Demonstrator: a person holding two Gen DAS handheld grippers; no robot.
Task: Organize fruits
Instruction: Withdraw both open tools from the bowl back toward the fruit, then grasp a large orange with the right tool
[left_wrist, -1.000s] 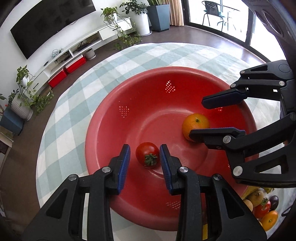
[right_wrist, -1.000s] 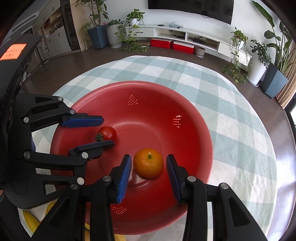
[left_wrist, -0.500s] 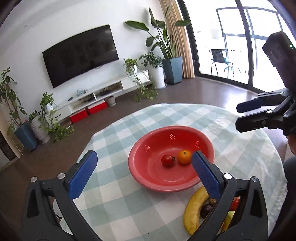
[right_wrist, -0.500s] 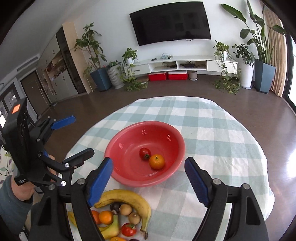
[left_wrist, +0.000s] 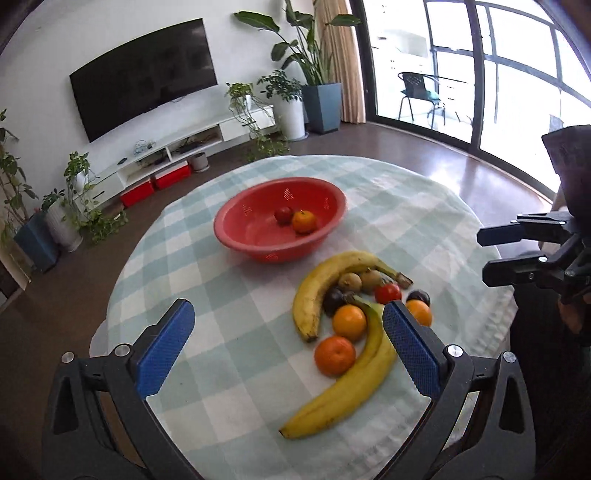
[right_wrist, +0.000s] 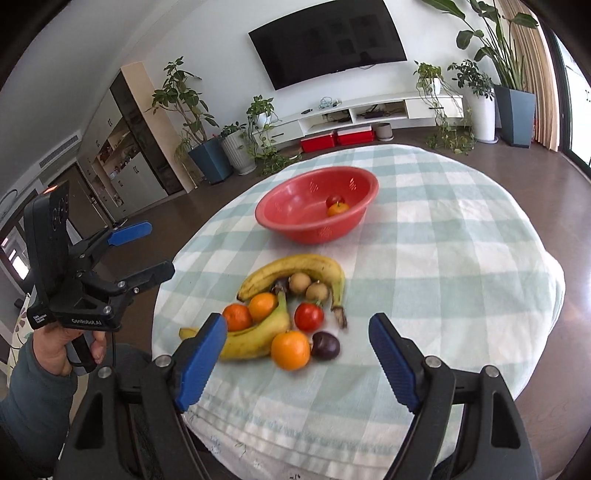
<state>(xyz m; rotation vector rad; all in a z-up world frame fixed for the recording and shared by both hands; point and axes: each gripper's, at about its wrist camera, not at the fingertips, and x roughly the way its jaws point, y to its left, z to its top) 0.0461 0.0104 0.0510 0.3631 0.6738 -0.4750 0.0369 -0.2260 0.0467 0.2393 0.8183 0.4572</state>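
A red bowl (left_wrist: 258, 247) (right_wrist: 295, 225) on the checked tablecloth holds a tomato (left_wrist: 283, 214) and an orange (left_wrist: 304, 221). Nearer lies a fruit pile: two bananas (left_wrist: 351, 387) (right_wrist: 295, 266), several oranges (left_wrist: 335, 355) (right_wrist: 290, 350), a tomato (left_wrist: 388, 293) (right_wrist: 308, 316), two kiwis (left_wrist: 350, 281) and dark plums (right_wrist: 325, 345). My left gripper (left_wrist: 291, 349) is open and empty above the table's near edge, left of the pile; it also shows in the right wrist view (right_wrist: 147, 251). My right gripper (right_wrist: 297, 360) is open and empty, over the pile's near side; it also shows in the left wrist view (left_wrist: 495, 254).
The round table (right_wrist: 480, 258) has a drop-off all around. Behind it are a TV (left_wrist: 144, 74), a low white shelf (left_wrist: 173, 155) and potted plants (left_wrist: 321, 99). Glass doors (left_wrist: 480, 74) stand at the right.
Both grippers pulled back and up out of the bowl, leaving the tomato and orange in it. Their jaws opened wide. The fruit pile has come into view.
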